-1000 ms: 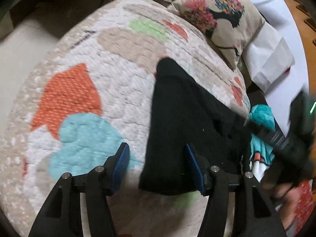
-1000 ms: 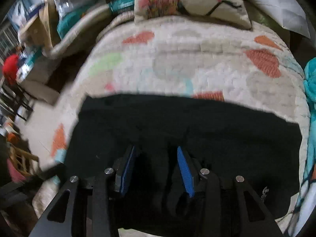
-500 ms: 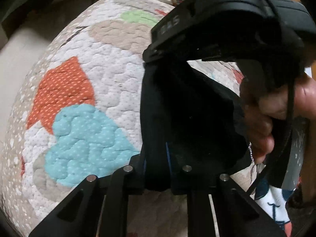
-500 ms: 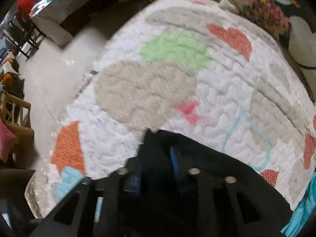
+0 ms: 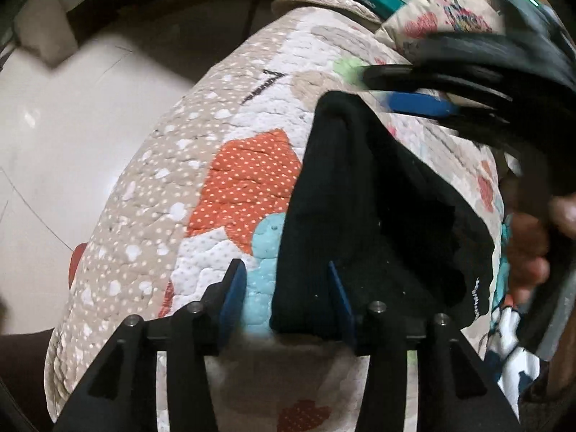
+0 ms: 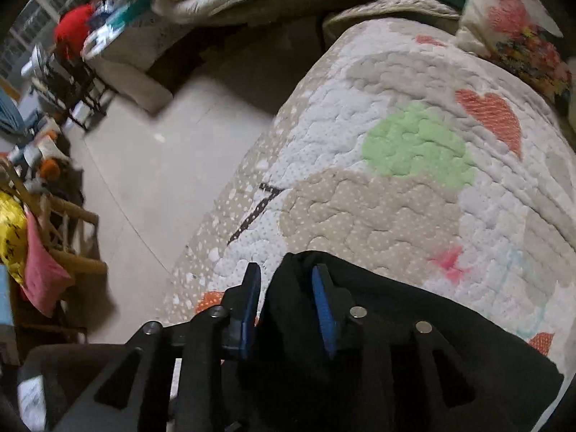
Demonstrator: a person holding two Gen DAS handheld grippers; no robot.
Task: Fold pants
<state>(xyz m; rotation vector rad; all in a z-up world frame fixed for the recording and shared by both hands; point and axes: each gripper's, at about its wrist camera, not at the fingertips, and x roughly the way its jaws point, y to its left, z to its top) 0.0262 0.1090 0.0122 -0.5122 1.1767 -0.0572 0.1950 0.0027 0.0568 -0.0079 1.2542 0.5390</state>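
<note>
Folding looks well along: the black knit pants lie as a compact dark bundle on the quilted patchwork bedspread with orange, green and blue patches, filling the lower centre of the left wrist view and the bottom of the right wrist view. My guess is that both ends have just been laid over and let go, so the next move calls for either pulling both tools clear or taking a fresh grip to make 1 more fold and press it flat.

Down at the bottom of its own frame, the left tool stands fairly wide, its blue pads straddling the near edge of the cloth without pinching it; the right-hand pad seems to brush the fabric.

At the lower centre of its view, the right tool is parted more narrowly, a ridge of the black cloth rising between the pads, loose rather than clamped as far as I can judge.
</note>
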